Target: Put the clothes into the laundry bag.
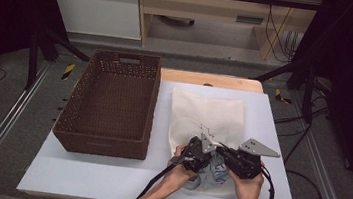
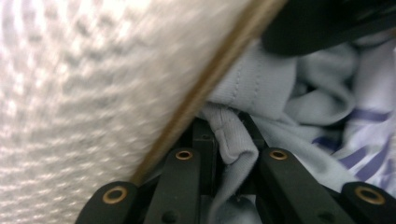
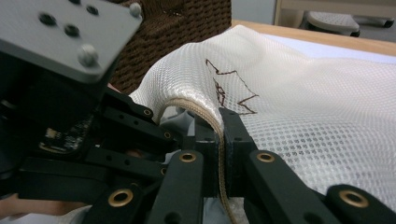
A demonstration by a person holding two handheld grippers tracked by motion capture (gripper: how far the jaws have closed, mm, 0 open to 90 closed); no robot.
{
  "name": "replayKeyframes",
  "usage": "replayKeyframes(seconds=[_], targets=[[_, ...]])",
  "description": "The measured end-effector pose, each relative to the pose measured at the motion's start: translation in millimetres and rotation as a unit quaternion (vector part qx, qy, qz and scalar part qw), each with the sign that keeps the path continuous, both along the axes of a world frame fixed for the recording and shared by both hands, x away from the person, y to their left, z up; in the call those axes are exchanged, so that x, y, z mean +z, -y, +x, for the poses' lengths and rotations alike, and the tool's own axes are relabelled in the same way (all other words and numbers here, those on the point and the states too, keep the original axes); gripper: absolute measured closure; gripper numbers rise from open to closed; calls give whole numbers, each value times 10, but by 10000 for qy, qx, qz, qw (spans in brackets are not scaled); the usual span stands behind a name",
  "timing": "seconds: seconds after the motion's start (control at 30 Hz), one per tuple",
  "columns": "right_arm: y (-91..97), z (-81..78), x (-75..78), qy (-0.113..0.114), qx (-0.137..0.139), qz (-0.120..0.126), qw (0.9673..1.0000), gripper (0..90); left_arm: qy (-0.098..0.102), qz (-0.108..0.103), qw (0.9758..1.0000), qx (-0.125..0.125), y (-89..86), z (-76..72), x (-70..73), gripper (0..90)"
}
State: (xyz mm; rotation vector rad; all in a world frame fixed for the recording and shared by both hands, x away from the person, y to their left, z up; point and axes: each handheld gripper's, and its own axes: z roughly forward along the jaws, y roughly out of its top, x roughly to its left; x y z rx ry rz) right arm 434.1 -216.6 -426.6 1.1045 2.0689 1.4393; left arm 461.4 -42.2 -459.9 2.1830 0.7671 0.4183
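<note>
Claw work at the bench: the right claw (image 3: 219,140) pinches the tan-trimmed rim of a white mesh bag (image 1: 206,114), holding its mouth up, while the left claw (image 2: 229,154) clamps a fold of grey garment (image 2: 261,88) at the opening. Most of the cloth apparently remains outside; stuffing looks barely begun.

Both claws (image 1: 197,154) (image 1: 240,162) meet at the mesh bag's (image 1: 207,114) near edge.
</note>
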Motion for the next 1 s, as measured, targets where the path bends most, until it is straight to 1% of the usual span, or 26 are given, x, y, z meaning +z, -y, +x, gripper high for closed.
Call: replayKeyframes(seconds=[0.03, 0.07, 0.1, 0.2, 0.23, 0.27, 0.3, 0.33, 0.37, 0.4, 0.47, 0.5, 0.57, 0.6, 0.63, 0.67, 0.73, 0.77, 0.8, 0.83, 0.9, 0.93, 0.97, 1.0], targets=[[2, 3, -9, -13, 8, -44, 10000, 871, -26, 33, 10000, -8, -9, 10, -34, 803], [1, 3, -10, -16, 15, -48, 10000, 871, 1, 34, 10000, -16, -19, 18, -66, 799], [-2, 3, -11, -15, 22, -54, 10000, 871, -32, 41, 10000, -26, -26, 23, -85, 796], [-29, 4, -27, -50, 0, -90, 9999, 871, -26, 38, 10000, -65, -37, 28, -94, 784], [-32, 3, -32, -64, 7, -115, 9999, 871, -65, 31, 9999, -88, -47, 27, -89, 773], [-34, 5, -34, -71, 4, -118, 9999, 871, -105, -23, 9999, -120, -60, 22, -82, 751], [-33, 7, -35, -63, -5, -126, 9999, 871, -240, -101, 9995, -188, -88, 11, -53, 708], [-27, 10, -36, -63, -12, -127, 9999, 870, -302, -172, 9992, -208, -110, 0, -27, 632], [-23, 12, -37, -58, -12, -123, 9999, 870, -334, -260, 9988, -264, -159, -29, 26, 554], [-16, 13, -37, -63, -31, -126, 9999, 870, -309, -304, 9986, -293, -192, -52, 60, 466], [-9, 16, -36, -50, -42, -99, 9999, 870, -313, -383, 9978, -442, -285, -131, 155, 405], [-7, 15, -34, -50, -48, -96, 9999, 870, -358, -439, 9971, -518, -340, -187, 203, 371], [-5, 13, -32, -57, -57, -96, 9999, 869, -350, -414, 9964, -653, -414, -296, 235, 334], [-4, 12, -31, -59, -55, -102, 9999, 869, -389, -388, 9960, -711, -432, -346, 223, 321], [-6, 14, -32, -64, -54, -93, 9999, 869, -407, -298, 9958, -766, -435, -390, 196, 313], [-7, 15, -33, -56, -50, -96, 9999, 869, -388, -152, 9958, -813, -427, -427, 158, 305], [-11, 14, -34, -55, -56, -99, 9999, 869, -321, 132, 9961, -816, -382, -469, 63, 295], [-13, 12, -34, -53, -47, -119, 9999, 869, -332, 206, 9962, -773, -354, -471, 14, 289], [-15, 9, -34, -64, -46, -122, 9999, 868, -387, 241, 9964, -721, -332, -462, -33, 287], [-19, 7, -34, -71, -50, -114, 9999, 868, -491, 258, 9963, -654, -313, -446, -76, 293], [-21, 7, -36, -92, -44, -117, 9999, 868, -618, 199, 9965, -531, -283, -417, -144, 329], [-19, 10, -38, -89, -21, -135, 9999, 869, -587, 182, 9969, -502, -281, -416, -149, 360], [-20, 9, -38, -99, -19, -142, 9998, 869, -526, 186, 9977, -377, -280, -415, -148, 415], [-18, 9, -38, -96, -17, -142, 9999, 868, -579, 150, 9977, -331, -290, -400, -143, 484]])
